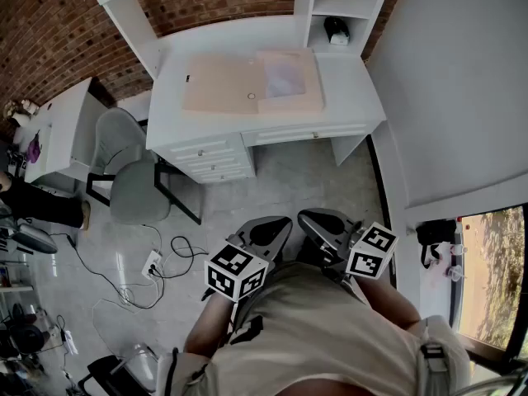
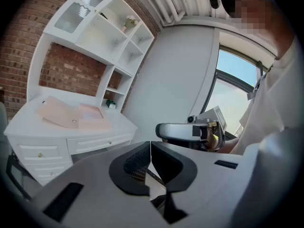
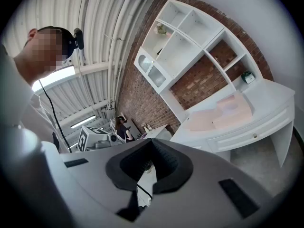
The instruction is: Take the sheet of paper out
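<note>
Currently folder lies spread on desk, well apart from us. Our left gripper: jaws pressed together, nothing held, low by body. Sheet of paper in folder's right half. Our right gripper: jaws together, nothing held.

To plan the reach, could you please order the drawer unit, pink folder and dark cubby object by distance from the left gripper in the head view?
From the left gripper:
1. Drawer unit, left front of the desk.
2. Pink folder, on its top.
3. Dark cubby object, back right.
</note>
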Demonstrator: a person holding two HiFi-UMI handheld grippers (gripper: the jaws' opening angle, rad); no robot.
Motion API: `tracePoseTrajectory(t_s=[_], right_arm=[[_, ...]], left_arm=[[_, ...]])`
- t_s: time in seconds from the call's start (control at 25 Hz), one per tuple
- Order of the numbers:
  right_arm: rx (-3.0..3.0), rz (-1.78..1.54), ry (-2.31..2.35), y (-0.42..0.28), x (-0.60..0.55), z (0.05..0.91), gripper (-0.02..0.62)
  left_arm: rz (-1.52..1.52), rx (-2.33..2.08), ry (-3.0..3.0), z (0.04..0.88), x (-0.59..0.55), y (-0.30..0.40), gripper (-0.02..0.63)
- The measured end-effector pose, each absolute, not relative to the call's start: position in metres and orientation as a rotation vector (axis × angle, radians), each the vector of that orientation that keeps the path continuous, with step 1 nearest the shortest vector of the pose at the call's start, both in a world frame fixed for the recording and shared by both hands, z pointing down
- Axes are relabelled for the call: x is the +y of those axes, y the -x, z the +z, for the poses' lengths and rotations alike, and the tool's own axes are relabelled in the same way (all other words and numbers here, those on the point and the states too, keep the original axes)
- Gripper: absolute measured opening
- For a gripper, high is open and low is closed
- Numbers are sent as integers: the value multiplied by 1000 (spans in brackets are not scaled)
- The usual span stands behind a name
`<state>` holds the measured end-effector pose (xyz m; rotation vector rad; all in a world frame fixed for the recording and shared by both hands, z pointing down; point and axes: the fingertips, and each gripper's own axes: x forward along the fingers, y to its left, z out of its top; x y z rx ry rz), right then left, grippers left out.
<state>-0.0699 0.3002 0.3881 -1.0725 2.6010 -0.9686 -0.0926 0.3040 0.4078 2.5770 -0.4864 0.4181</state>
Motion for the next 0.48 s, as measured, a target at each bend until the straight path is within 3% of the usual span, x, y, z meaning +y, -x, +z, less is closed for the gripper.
tracePoseTrajectory(t_s=[0.48], right_arm=[[2576, -969, 1082, 40, 296, 385, 25]], left_arm=[[457, -445, -2575, 405, 303, 63, 20]])
